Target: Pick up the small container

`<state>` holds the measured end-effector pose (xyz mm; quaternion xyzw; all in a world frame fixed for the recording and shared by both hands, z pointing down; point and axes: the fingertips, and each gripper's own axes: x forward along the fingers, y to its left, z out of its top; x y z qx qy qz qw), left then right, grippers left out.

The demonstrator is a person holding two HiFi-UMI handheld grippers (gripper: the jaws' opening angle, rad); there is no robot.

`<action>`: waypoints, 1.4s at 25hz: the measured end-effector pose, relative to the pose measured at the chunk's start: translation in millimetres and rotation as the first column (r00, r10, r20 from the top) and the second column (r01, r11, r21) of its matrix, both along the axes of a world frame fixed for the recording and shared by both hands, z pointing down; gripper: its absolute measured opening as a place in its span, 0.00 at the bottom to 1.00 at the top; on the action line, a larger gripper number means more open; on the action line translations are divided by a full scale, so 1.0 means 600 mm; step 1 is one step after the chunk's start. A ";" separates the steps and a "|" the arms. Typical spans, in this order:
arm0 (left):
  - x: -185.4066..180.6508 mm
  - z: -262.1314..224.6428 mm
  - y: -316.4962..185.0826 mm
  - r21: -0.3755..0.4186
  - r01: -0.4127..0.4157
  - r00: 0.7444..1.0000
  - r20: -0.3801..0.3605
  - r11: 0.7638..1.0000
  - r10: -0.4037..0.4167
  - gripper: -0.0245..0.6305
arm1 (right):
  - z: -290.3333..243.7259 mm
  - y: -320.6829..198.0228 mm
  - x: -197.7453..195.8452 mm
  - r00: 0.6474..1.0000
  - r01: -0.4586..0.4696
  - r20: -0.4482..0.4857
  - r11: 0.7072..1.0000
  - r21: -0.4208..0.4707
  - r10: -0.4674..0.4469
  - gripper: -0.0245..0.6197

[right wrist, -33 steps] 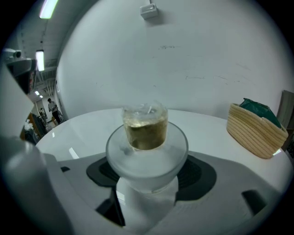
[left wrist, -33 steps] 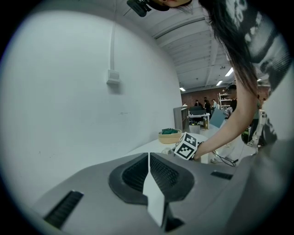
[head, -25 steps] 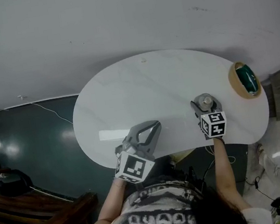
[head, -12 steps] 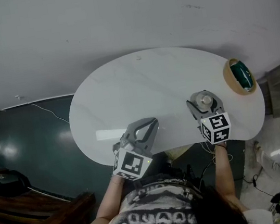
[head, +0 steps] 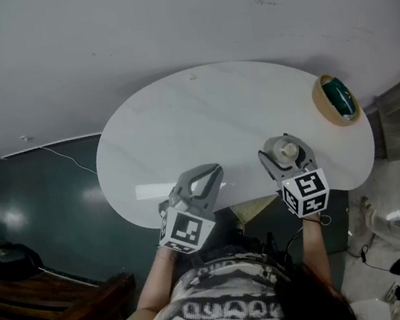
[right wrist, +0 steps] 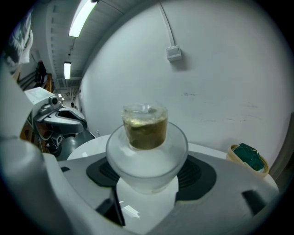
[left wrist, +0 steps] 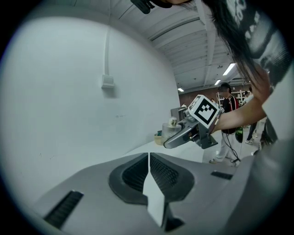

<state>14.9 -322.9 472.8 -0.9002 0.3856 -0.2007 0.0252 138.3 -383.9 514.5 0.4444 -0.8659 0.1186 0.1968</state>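
Right tool, angled down, clamps small container, seemingly off table.

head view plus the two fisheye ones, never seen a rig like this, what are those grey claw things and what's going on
There is no robot here: a person holds a hand-held gripper in each hand. The head view comes from a camera on the person's head, looking down on a white table. The other two pictures come from cameras riding on each gripper, looking along its jaws. The checkered cube is part of the gripper. The right hand-held gripper is closed on the small container, a frosted pot with a clear top holding something yellowish-brown, held just above the table. The left hand-held gripper is shut with nothing in it. Also on the table, at its right end, is a tan ring with something green inside.
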 end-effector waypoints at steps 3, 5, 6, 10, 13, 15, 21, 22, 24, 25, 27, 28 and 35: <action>-0.004 -0.001 0.017 0.001 0.012 1.000 0.001 1.000 -0.012 0.05 | -0.004 0.034 -0.002 1.000 0.002 0.008 1.000 -0.010 -0.002 0.55; -0.008 -0.005 0.033 0.003 0.019 1.000 -0.002 1.000 -0.019 0.05 | -0.007 0.060 -0.003 1.000 0.004 0.010 1.000 -0.014 -0.004 0.55; -0.008 -0.007 0.041 0.004 0.022 1.000 -0.003 1.000 -0.022 0.05 | -0.008 0.072 -0.004 1.000 0.006 0.011 1.000 -0.016 -0.006 0.55; -0.010 -0.004 0.066 0.006 0.041 0.999 0.003 0.999 -0.041 0.05 | -0.008 0.113 -0.006 1.000 0.014 0.025 1.000 -0.023 -0.013 0.55; -0.006 -0.003 0.085 0.005 0.048 0.999 -0.002 0.999 -0.048 0.05 | -0.002 0.141 -0.008 0.999 0.017 0.039 0.999 -0.032 -0.016 0.55; -0.003 -0.003 0.102 0.003 0.050 0.999 -0.004 0.999 -0.050 0.05 | 0.001 0.161 -0.010 0.999 0.023 0.048 0.999 -0.037 -0.021 0.55; 0.005 0.003 0.146 0.005 0.062 0.998 -0.004 0.998 -0.062 0.05 | 0.007 0.211 -0.014 0.997 0.050 0.058 0.998 -0.047 -0.047 0.55; 0.007 0.004 0.153 0.006 0.063 0.998 -0.009 0.998 -0.063 0.05 | 0.007 0.218 -0.015 0.997 0.054 0.059 0.997 -0.048 -0.051 0.55; 0.011 0.005 0.165 0.009 0.065 0.998 -0.017 0.998 -0.065 0.05 | 0.006 0.230 -0.018 0.996 0.065 0.060 0.997 -0.046 -0.062 0.55; 0.012 0.005 0.171 0.009 0.065 0.998 -0.019 0.998 -0.065 0.05 | 0.007 0.236 -0.020 0.996 0.071 0.060 0.996 -0.046 -0.068 0.55; 0.015 0.007 0.183 0.002 0.063 0.998 -0.009 0.998 -0.063 0.06 | 0.009 0.248 -0.023 0.995 0.080 0.060 0.996 -0.047 -0.077 0.55; 0.016 0.008 0.190 -0.003 0.061 0.998 -0.003 0.998 -0.061 0.05 | 0.010 0.254 -0.024 0.995 0.082 0.061 0.995 -0.049 -0.079 0.55; 0.029 0.008 0.224 0.000 0.048 0.999 0.002 0.999 -0.048 0.05 | 0.023 0.290 -0.025 0.992 0.092 0.098 0.993 -0.068 -0.085 0.55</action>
